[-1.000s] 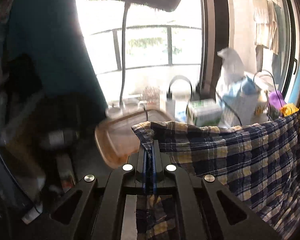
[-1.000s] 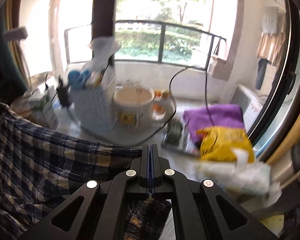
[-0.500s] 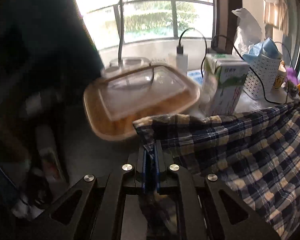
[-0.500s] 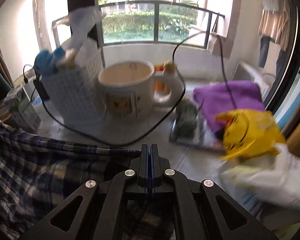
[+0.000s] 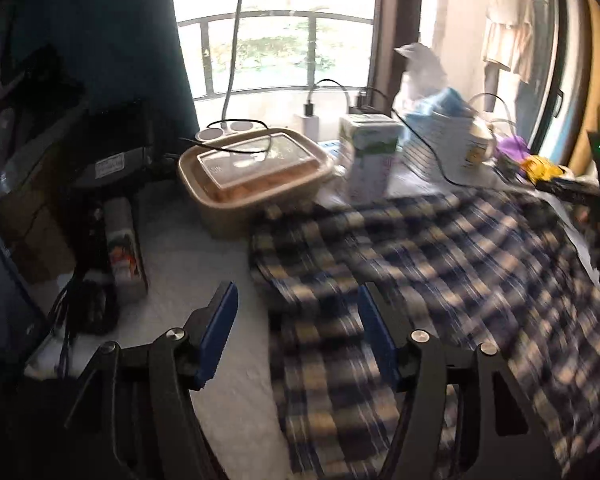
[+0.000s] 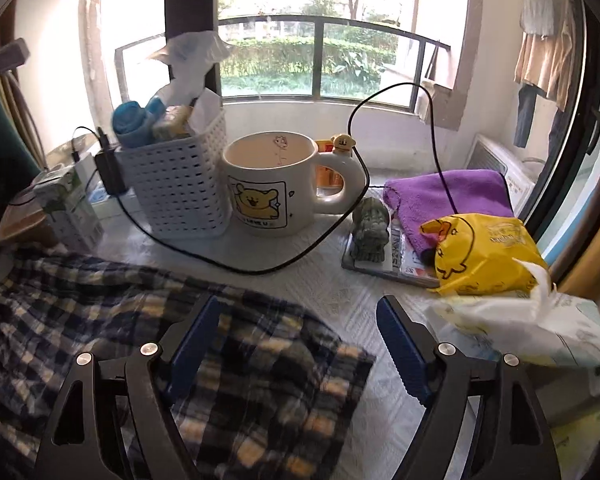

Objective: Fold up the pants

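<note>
- Pants (image 5: 440, 264) in navy-and-cream plaid are lying spread on the pale counter (image 5: 204, 264), released from both tools.
- Their long axis is running left to right across the counter in the left wrist view, with the far edge lying just beside the tan food container (image 5: 256, 172) and the milk carton (image 5: 370, 156); motion blur is hiding which end is the waist.
- In the right wrist view the pants (image 6: 148, 340) are filling the near left, one corner pointing right toward the bare counter (image 6: 380, 396).
- Left hand-held gripper (image 5: 296, 332) is standing released, jaws wide apart, its right blue pad over the cloth and its left pad over bare counter.
- Right hand-held gripper (image 6: 300, 340) is likewise standing released, jaws spread, its left pad over the plaid and its right pad clear of it.
- Beyond the cloth, a white basket (image 6: 180, 188) and a bear mug (image 6: 272, 188) are sitting side by side, a black cable (image 6: 260, 270) looping in front of them.
- At the right, a purple towel (image 6: 452, 196) is sitting behind a yellow duck packet (image 6: 484, 256).
</note>
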Motion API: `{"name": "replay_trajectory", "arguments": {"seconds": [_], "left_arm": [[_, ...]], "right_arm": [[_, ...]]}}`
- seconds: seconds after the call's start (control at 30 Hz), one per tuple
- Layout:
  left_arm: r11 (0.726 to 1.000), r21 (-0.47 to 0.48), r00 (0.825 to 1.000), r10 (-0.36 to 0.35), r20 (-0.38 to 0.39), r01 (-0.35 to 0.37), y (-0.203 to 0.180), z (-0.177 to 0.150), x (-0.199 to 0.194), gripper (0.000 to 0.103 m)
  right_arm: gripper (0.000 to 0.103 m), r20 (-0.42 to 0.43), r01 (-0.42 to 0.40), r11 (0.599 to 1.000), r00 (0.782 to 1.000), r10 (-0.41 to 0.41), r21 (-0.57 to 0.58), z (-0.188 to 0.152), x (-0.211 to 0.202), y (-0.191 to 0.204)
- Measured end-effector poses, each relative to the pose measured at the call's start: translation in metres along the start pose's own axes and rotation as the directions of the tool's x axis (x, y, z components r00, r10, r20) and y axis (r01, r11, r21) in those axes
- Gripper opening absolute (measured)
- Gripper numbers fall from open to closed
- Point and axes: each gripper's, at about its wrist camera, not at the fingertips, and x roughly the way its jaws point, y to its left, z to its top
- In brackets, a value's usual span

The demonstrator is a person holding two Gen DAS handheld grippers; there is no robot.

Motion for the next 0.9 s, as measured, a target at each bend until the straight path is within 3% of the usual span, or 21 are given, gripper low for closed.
{"name": "replay_trajectory", "arguments": {"seconds": [0.2, 0.43, 0.6, 0.7, 0.83, 0.87, 0.9], "left_arm": [[0.998, -0.048, 0.999, -0.045, -0.017, 0.044, -0.009, -0.039, -0.023, 0.071], [0.997, -0.044, 0.992, -0.073, -0.107, 0.068, -0.018, -0.083, -0.019, 0.075], [0.992, -0.082, 0.984, -0.106, -0.147, 0.094, -0.015, -0.098, -0.012, 0.075], [0.994, -0.066, 0.984, -0.097, -0.147, 0.088, -0.017, -0.102, -0.008, 0.075], [0.997, -0.028, 0.987, -0.073, -0.140, 0.070, -0.021, -0.101, -0.006, 0.073], [0.997, -0.024, 0.988, -0.071, -0.140, 0.069, -0.022, -0.101, -0.006, 0.071], [0.997, -0.019, 0.988, -0.073, -0.136, 0.071, -0.023, -0.101, -0.007, 0.062]], "right_arm": [[0.083, 0.000, -0.018, 1.000, 1.000, 0.018, 0.004, -0.022, -0.032, 0.002], [0.083, -0.033, -0.010, 1.000, 0.999, 0.010, -0.001, -0.063, -0.066, -0.004], [0.083, -0.063, 0.032, 0.996, 0.997, -0.037, -0.082, -0.092, -0.067, 0.001], [0.083, -0.087, 0.011, 0.997, 0.996, -0.018, -0.078, -0.101, -0.060, 0.000], [0.083, -0.103, -0.040, 0.999, 0.994, 0.036, -0.037, -0.108, -0.055, -0.001], [0.083, -0.109, -0.048, 0.998, 0.993, 0.044, -0.032, -0.109, -0.053, -0.001], [0.083, -0.113, -0.055, 0.998, 0.992, 0.051, -0.031, -0.110, -0.052, 0.001]]}}
